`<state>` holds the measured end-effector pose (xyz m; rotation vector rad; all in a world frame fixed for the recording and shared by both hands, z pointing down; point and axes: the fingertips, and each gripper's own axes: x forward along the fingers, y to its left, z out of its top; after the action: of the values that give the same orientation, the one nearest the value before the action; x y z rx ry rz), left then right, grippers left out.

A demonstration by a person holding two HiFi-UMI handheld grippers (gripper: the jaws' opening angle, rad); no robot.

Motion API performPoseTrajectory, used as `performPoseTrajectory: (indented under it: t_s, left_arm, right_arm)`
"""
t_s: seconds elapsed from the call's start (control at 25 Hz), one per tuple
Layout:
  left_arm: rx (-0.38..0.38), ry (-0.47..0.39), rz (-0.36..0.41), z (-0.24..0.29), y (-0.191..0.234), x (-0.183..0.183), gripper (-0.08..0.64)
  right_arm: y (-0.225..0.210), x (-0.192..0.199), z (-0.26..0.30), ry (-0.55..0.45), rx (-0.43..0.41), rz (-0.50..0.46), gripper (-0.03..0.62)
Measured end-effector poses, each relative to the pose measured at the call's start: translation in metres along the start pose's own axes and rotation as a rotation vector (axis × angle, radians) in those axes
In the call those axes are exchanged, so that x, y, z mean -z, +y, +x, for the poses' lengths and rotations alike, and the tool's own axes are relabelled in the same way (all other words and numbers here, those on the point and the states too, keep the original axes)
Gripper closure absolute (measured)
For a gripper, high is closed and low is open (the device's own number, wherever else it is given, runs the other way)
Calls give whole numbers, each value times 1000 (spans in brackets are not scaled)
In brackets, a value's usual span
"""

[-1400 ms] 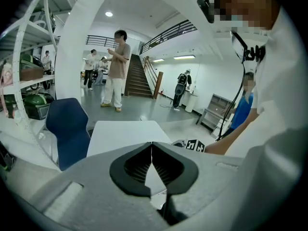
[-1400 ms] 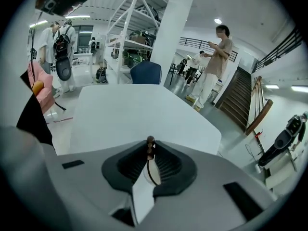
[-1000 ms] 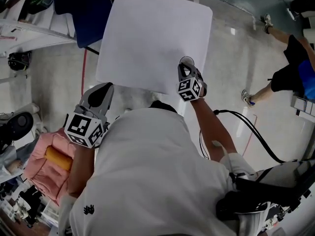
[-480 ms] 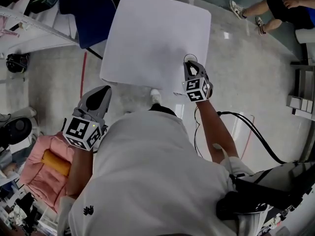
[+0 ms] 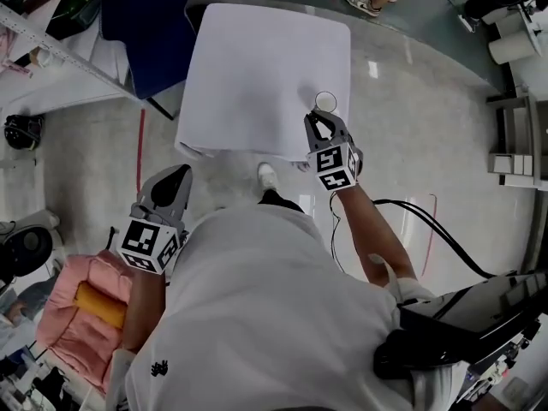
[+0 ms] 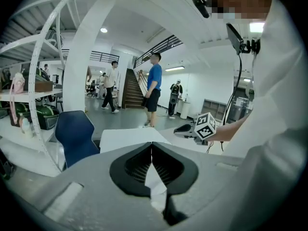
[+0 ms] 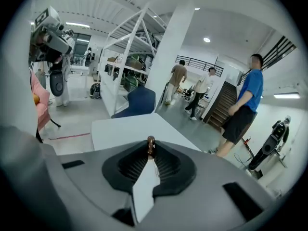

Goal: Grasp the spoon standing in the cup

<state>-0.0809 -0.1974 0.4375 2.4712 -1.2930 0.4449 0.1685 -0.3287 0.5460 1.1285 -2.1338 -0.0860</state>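
Note:
A white cup stands near the right edge of the white table. My right gripper reaches over the table's near edge, its tips just short of the cup. In the right gripper view the jaws are pressed onto a slim handle, and the spoon's brown knob pokes up between the tips of the right gripper. The jaws hide the cup there. My left gripper hangs off the table's near left corner, shut and empty; its jaws meet at the left gripper's tip.
A blue chair stands at the table's far left corner. A pink bag lies on the floor at left, shelves at right, a black cable by my right arm. People walk in the hall beyond.
The cup, earlier partly covered by the right gripper's tips, now shows whole just beyond them. The left gripper has stayed beside the table, shut.

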Motion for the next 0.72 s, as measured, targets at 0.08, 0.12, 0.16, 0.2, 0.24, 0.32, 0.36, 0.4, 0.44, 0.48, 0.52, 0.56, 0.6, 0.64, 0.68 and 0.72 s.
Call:
performPoseTrajectory:
  t_s: [0.08,0.12,0.16,0.2,0.24,0.32,0.36,0.4,0.44,0.48,0.52,0.56,0.6,0.64,0.68,0.72]
  left_arm:
    - [5,-7,-10,-11,-2,5,548]
    - [11,-8,-19,-16,-4,8,548]
    - [21,-9,-28,-21,-6,11,548]
    - [30,-9,-34,-26,-9,14,548]
    - [39,-10,-38,-30,-10,17,548]
    - [52,-12,-41,-41,-10,24,548]
    - [56,-13,-42,-47,-9,27,548]
    - [59,-14,-42,-52,-8,29,548]
    - [62,-15,-43,-57,-6,32,548]
    - [66,-14,-44,-62,-6,36,548]
    - [71,-13,-45,-67,-6,40,548]
    - [75,-12,-45,-73,-6,44,548]
    - [78,-14,-45,-78,-5,47,548]
    - [80,-17,-44,-83,-5,49,548]
    - [81,-20,-43,-89,-4,52,548]
    - [83,-20,-42,-95,-4,54,548]
  right_arm:
    - [15,-15,-13,-17,-14,13,543]
    - [23,-21,-21,-23,-20,16,543]
    - [30,-26,-30,-29,-26,17,543]
    - [38,-32,-39,-35,-31,17,543]
    - [45,-37,-46,-40,-36,16,543]
    - [62,-49,-59,-51,-47,11,543]
    - [70,-55,-65,-58,-52,9,543]
    - [77,-61,-71,-65,-56,7,543]
    - [85,-66,-76,-72,-59,7,543]
    - [93,-70,-82,-76,-62,7,543]
    - [101,-72,-88,-79,-65,10,543]
    - [109,-74,-94,-82,-68,15,543]
    - [117,-77,-98,-86,-72,20,543]
    - [125,-80,-103,-90,-75,21,543]
    - [132,-83,-108,-92,-77,20,543]
    - [139,-86,-113,-93,-79,17,543]
